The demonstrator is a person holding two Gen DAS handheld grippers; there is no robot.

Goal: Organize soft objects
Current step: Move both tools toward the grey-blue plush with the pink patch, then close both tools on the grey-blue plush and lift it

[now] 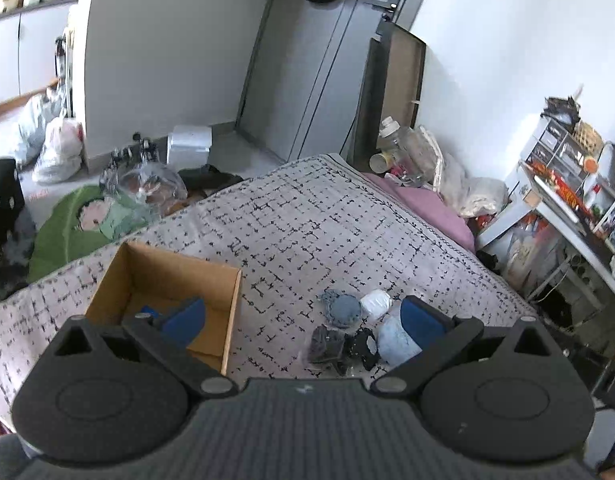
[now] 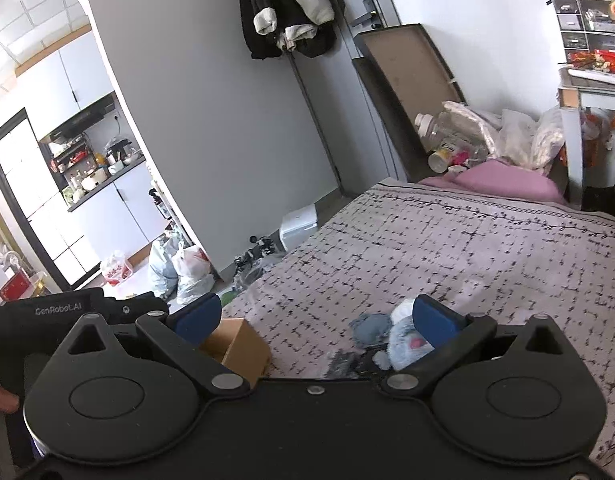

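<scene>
place: home bedroom | bed [image 1: 347,216] with patterned cover | coats [image 2: 287,12] hung by door [image 1: 307,80] | cluttered desk [image 1: 567,200] | kitchen [image 2: 87,168] through arch | bags [image 2: 183,272] on floor

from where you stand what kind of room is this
Most likely a bedroom in a small flat: a bed under a patterned cover, coats hanging by the door, and a kitchen through the archway.

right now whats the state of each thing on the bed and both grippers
left gripper: open, holding nothing
right gripper: open, holding nothing
cardboard box: open-topped, upright, nothing visible inside
soft items: heaped on the bedspread beside the box
bedspread: spread flat
</scene>
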